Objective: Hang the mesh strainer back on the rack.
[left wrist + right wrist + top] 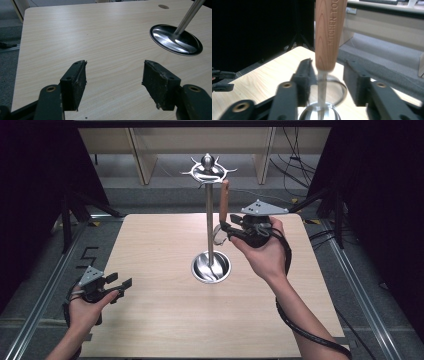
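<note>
Tongs on the left (119,287) rest spread and empty, well left of the stand (210,225). Right tongs (223,231), just right of its pole, straddle a wooden-handled utensil (224,200) loosely, probably since the hook carries it.

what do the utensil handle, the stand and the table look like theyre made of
Utensil handle: looks like wood, reddish-brown, visible grain, stamped lettering. Stand: likely polished metal, mirror-like reflections on pole and base. Table: pale wood-grain surface, possibly laminate; matte.
</note>
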`<state>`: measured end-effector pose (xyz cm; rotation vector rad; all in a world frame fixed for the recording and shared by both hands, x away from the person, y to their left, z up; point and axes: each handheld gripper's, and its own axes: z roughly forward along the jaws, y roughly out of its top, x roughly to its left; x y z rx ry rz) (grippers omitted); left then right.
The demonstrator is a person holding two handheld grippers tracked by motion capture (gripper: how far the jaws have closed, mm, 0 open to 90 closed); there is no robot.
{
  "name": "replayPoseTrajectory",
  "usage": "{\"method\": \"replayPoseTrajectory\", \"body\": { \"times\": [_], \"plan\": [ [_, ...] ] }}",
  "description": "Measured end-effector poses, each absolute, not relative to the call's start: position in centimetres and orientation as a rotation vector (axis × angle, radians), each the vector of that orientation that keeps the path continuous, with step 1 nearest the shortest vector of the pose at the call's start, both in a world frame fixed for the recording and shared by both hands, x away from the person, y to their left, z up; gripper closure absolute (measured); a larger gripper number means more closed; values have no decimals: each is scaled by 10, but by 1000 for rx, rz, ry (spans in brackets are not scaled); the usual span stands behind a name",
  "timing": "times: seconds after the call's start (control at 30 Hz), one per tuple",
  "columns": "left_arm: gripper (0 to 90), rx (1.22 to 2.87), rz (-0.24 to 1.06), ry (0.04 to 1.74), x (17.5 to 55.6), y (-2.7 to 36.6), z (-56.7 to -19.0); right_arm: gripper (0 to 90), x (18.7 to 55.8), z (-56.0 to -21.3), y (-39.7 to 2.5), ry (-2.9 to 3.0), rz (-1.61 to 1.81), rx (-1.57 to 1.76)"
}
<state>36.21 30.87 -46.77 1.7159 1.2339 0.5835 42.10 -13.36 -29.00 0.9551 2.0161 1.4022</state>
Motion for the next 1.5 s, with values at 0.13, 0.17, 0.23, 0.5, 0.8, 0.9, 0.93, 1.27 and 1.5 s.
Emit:
{"method": "replayPoseTrajectory", "body": {
  "times": [0.13,0.17,0.23,0.5,0.8,0.9,0.93,1.27,1.5],
  "plan": [
    [346,1716,586,1234,362,309,-468,505,416,-292,-142,2014,1404,917],
    [345,1716,584,1231,362,309,-468,497,414,-293,-146,2010,1402,919],
    [345,1717,585,1231,362,309,-468,487,411,-295,-152,2015,1385,908],
    [345,1721,585,1235,362,308,-469,460,392,-306,-199,1984,1333,963],
    [344,1731,585,1239,362,307,-470,436,375,-322,-252,1916,1314,1138],
    [344,1730,585,1242,361,306,-470,433,371,-330,-266,1908,1289,1180],
    [344,1723,585,1244,361,305,-470,437,370,-334,-271,1890,1290,1198],
    [343,1740,582,1249,362,305,-472,440,359,-368,-310,1801,1260,1378],
    [343,1747,583,1250,362,303,-472,447,360,-397,-329,1796,1219,1446]
  ]
}}
